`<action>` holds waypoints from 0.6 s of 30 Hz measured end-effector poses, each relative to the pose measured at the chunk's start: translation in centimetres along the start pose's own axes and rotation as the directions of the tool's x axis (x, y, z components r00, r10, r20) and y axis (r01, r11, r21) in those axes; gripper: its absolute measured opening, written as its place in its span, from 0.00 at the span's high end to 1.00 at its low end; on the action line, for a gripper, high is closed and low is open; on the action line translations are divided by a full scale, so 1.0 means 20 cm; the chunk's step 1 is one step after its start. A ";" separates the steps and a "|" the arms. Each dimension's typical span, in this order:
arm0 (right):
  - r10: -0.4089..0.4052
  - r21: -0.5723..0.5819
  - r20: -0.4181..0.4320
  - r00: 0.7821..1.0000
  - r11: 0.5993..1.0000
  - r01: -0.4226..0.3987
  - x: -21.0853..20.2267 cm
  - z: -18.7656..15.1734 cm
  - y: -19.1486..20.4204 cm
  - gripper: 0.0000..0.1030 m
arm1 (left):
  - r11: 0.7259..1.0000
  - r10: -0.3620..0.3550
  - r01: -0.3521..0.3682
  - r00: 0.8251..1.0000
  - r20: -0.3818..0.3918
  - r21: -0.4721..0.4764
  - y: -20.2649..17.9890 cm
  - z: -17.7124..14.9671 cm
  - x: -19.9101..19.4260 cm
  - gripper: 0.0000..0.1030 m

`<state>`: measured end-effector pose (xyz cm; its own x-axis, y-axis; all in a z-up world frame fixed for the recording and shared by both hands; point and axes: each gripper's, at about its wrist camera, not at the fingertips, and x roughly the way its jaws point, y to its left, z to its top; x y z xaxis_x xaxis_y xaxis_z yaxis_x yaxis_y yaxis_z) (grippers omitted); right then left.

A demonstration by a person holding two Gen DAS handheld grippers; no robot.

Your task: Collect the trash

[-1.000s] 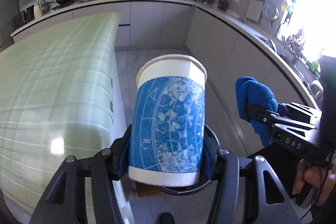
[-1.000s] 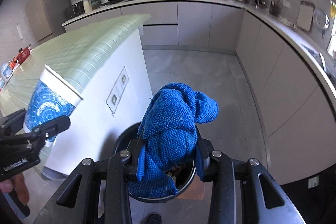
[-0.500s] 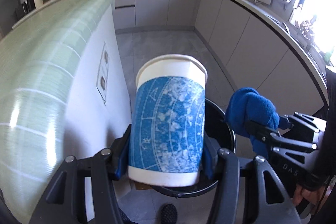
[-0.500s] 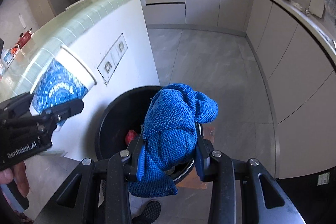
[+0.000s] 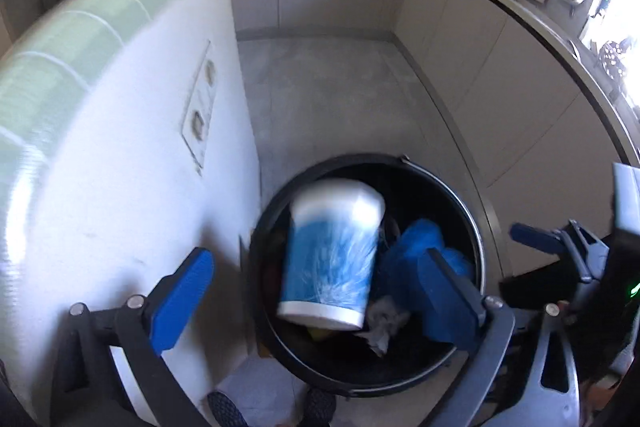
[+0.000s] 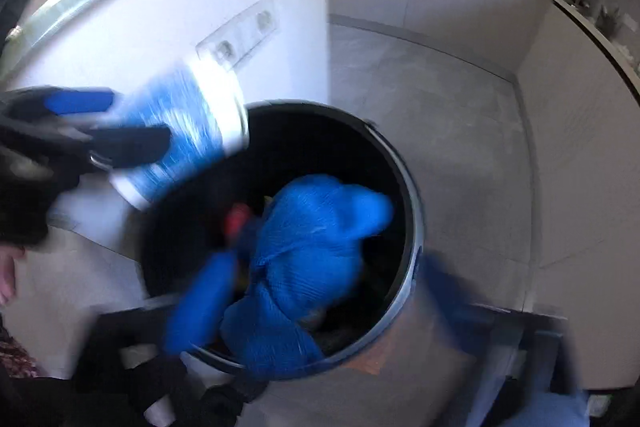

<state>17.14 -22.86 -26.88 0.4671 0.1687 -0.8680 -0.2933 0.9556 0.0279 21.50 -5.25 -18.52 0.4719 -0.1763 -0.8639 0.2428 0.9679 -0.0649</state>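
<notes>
Both claws are gaping wide, gripping nothing: the left claw (image 5: pixel 312 291) is letting the cup (image 5: pixel 332 259) drop over the bin (image 5: pixel 478 227), the right claw (image 6: pixel 320 299) the cloth (image 6: pixel 304 267). The blurred cup, seemingly near the rim, is risking a bounce onto the floor (image 5: pixel 328 99).

Motion-blurred paper cup (image 5: pixel 332 259) and blue cloth (image 6: pixel 308 267); bin (image 5: pixel 476 227) contents largely hidden beneath.

Window glare, motion blur, fisheye vignetting
</notes>
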 end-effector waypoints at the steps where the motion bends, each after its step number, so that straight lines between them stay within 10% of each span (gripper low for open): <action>1: 0.019 0.022 0.015 1.000 1.000 -0.019 -0.03 -0.01 -0.04 0.00 | 1.000 0.005 -0.005 1.000 0.001 -0.003 0.01 0.00 -0.01 0.00; 18: -0.221 0.367 0.045 0.974 0.911 0.189 -0.51 -0.02 -0.27 0.00 | 0.997 -0.077 0.077 0.991 0.109 0.012 -0.16 0.06 -0.37 0.00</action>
<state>13.59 -29.80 -18.47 0.5569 -0.0356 -0.8298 0.1270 0.9910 0.0427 18.22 -7.23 -11.31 0.5414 -0.2693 -0.7965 0.2884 0.9493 -0.1249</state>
